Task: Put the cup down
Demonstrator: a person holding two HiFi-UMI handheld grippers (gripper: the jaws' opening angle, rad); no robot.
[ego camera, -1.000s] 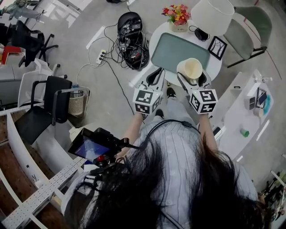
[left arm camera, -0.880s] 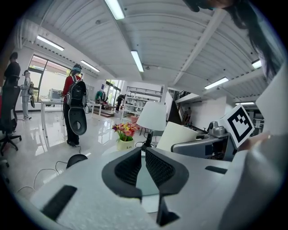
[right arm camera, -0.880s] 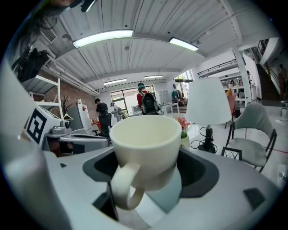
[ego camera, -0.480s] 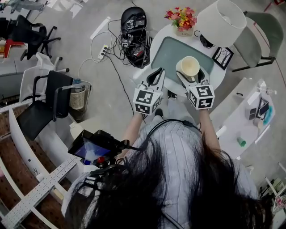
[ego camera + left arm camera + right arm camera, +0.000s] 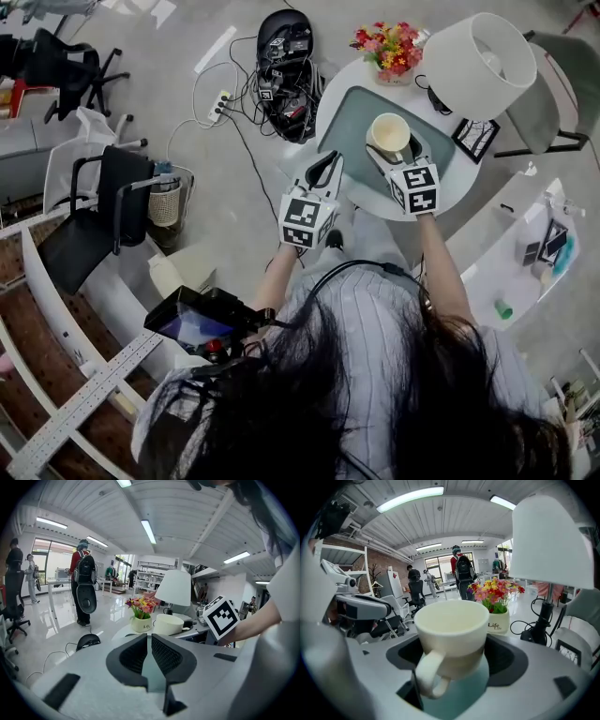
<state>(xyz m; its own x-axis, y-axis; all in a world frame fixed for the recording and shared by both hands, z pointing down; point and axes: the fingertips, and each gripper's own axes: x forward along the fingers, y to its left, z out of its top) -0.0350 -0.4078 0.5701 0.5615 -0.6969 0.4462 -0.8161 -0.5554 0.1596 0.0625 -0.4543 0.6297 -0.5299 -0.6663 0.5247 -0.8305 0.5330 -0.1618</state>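
A cream mug [image 5: 389, 134] is gripped by its sides in my right gripper [image 5: 397, 155], low over the grey-green mat [image 5: 352, 117] on the round white table [image 5: 450, 173]. In the right gripper view the mug [image 5: 452, 634] stands upright between the jaws of that gripper [image 5: 457, 660], handle toward the camera, with mat showing beneath. Whether it touches the mat I cannot tell. My left gripper [image 5: 323, 172] hangs at the table's near left edge, shut and holding nothing. From the left gripper view its pads [image 5: 164, 654] nearly touch, and the mug [image 5: 168, 624] is ahead to the right.
On the table stand a flower pot [image 5: 397, 47], a white lamp shade [image 5: 478, 52] and a small picture frame [image 5: 476, 138]. A grey chair [image 5: 553, 84] is behind. Cables and a dark bag [image 5: 286, 56] lie on the floor at left, beyond a black chair [image 5: 94, 216].
Both grippers have moved forward over the table. The mug has travelled from the mat's near right corner to further in over the mat.
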